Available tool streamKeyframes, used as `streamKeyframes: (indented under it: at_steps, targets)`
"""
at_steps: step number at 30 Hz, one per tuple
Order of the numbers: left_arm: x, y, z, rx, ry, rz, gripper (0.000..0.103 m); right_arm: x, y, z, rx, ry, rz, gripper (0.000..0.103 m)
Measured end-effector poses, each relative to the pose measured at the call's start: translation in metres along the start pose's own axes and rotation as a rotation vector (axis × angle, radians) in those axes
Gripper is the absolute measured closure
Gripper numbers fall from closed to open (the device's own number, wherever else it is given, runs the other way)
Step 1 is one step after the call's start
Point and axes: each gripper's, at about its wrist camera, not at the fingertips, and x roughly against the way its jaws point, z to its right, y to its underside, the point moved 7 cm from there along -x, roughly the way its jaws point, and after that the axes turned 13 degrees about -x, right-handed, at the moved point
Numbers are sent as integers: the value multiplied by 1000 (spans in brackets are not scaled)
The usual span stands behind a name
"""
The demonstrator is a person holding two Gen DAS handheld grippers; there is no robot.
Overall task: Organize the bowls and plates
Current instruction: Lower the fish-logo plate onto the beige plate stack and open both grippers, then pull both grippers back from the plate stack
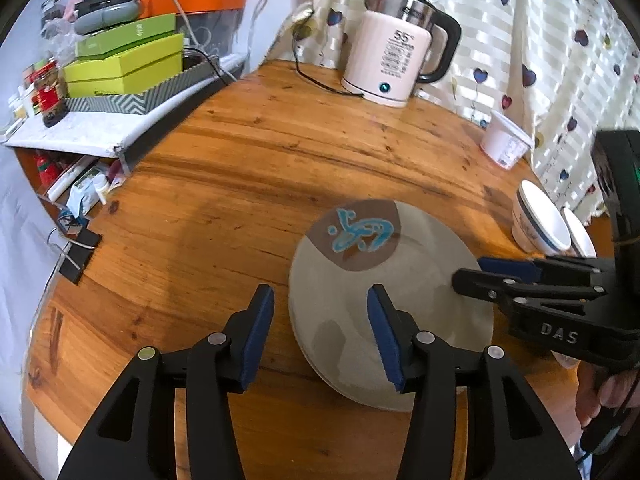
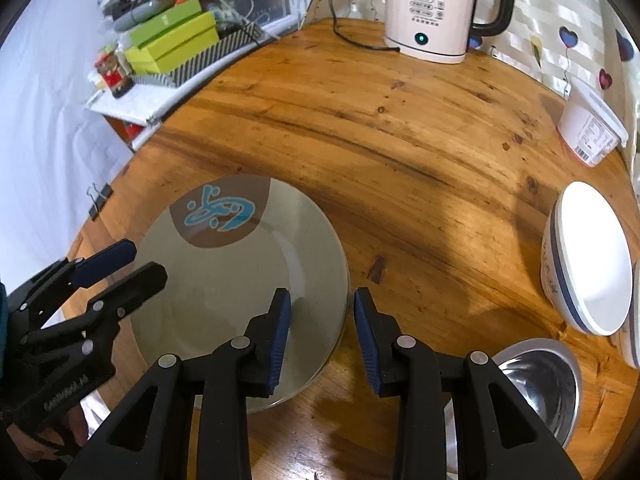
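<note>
Steel bowl (image 2: 538, 392) empty (white bowl (image 2: 588, 260) too).

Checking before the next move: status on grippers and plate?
Left gripper open, straddling plate edge. Right gripper open over opposite rim. Plate flat on table. White bowl, steel bowl alongside.

1. Plate (image 2: 240, 276): pale grey-green, with a brown patch bearing a turquoise motif.
2. Table (image 1: 320, 152): amber wood with dark grain streaks.
3. Kettle (image 1: 390, 60): cream body, black handle.
4. Curtain (image 1: 560, 40): cream stripes with scattered hearts.
5. Bowl (image 2: 588, 260): white, apparently navy-banded.
6. Boxes (image 1: 128, 60): lime green.
</note>
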Motion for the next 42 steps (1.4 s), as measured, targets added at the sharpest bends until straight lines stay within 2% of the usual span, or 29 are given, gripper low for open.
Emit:
streamKeyframes:
  at_steps: [5, 7, 14, 29, 37, 42]
  targets:
    - [-6, 2, -6, 35, 7, -11, 53, 3, 2, 2, -8, -19, 14, 72]
    - [-8, 3, -4, 38, 19, -12, 53, 3, 4, 2, -6, -23, 17, 79]
    - [-5, 3, 11, -7, 31, 1, 53, 5, 7, 3, 1, -24, 27, 81]
    - [-6, 5, 15, -49, 6, 2, 53, 8, 8, 5, -9, -34, 24, 81]
    - [-1, 2, 11, -60, -16, 32, 53, 10, 6, 10, -30, -25, 36, 80]
    - [6, 0, 9, -68, -36, 49, 53, 17, 8, 13, -37, -21, 57, 73]
